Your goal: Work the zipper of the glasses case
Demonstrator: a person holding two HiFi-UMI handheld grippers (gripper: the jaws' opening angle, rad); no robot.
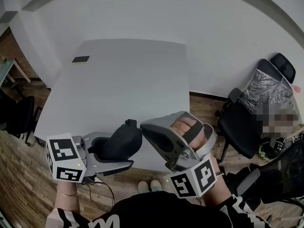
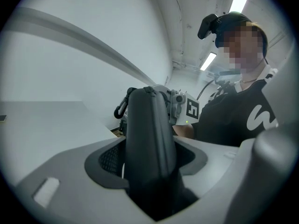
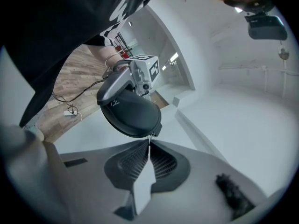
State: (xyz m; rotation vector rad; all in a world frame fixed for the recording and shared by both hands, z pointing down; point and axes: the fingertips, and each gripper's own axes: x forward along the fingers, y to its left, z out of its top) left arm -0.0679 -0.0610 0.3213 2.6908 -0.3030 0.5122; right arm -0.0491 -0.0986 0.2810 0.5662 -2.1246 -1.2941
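Black case (image 1: 116, 144) sits in the lower centre-left of the head view, held in the air over the near edge of the white desk (image 1: 123, 75). The left hand-held gripper (image 2: 152, 160) clamps it: in the left gripper view the case rises up the middle of the frame, narrow edge toward the camera, with a pad pressing on each broad face. In the head view its long axis runs from lower left to upper right. The right hand-held gripper (image 3: 148, 146) comes in from the right of that frame and meets the upper right end of the case. Its jaws are pressed together. In the right gripper view a thin metal pull (image 3: 149, 137) hangs from the lower edge of the case straight into the pad tips, so the tips appear to pinch the pull, though it is very small there. In that view the case lies directly above the jaw tips and slightly left, touching them. The right hand-held gripper is the nearer one to the zipper; the left serves only as the holder. Judgement: zipper travel must follow the seam round the case rim, so the pull should be drawn along that rim, not away from the case.
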